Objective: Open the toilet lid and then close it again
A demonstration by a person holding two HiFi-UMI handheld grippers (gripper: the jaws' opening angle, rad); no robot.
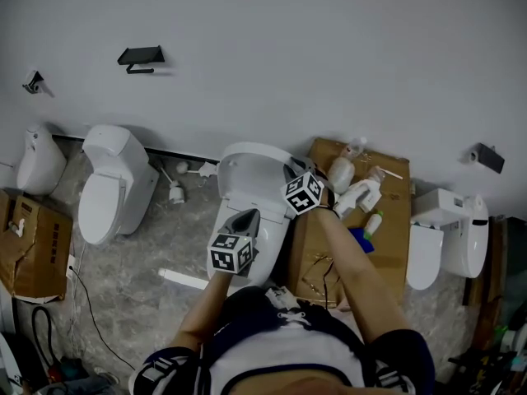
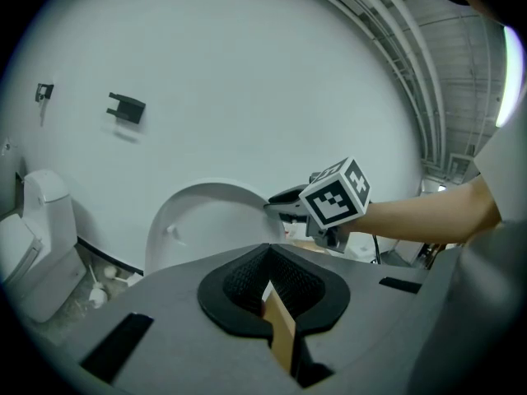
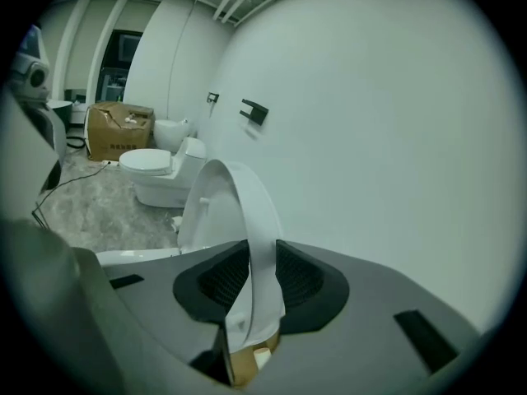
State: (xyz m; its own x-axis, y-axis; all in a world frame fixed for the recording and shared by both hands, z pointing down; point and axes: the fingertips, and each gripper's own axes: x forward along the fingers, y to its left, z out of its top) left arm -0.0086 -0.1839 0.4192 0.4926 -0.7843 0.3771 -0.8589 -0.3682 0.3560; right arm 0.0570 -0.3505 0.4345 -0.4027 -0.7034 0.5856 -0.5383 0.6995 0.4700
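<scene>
A row of white toilets stands against a plain white wall on a grey marbled floor, seen from above the person's head.

At far left sits a brown cardboard box. A neighbouring toilet stands beside it with its lid down.

Left of centre, the left gripper hovers over the bowl of the middle toilet. Its fingers are closed together with nothing between them. It touches nothing, and seems to be kept low and near so that it stays clear of the lid's swing.

In the centre, the toilet lid stands raised and nearly upright, at the far end of the middle toilet close to the wall. The left gripper view shows its pale underside facing the person.

Just right of centre, the right gripper reaches in to the lid's upper right edge. In the right gripper view, the thin white rim of the lid runs straight down between the fingers. The fingers appear closed onto the rim from both sides. Holding it edge-on near the top probably gives the most leverage about the hinge and control over the swing.

With the lid already up, this grip looks like the start of lowering it. A loose hold could let it drop and slam.

Further right, flattened cardboard lies on the floor with some bottles on it. Another toilet stands at far right.
</scene>
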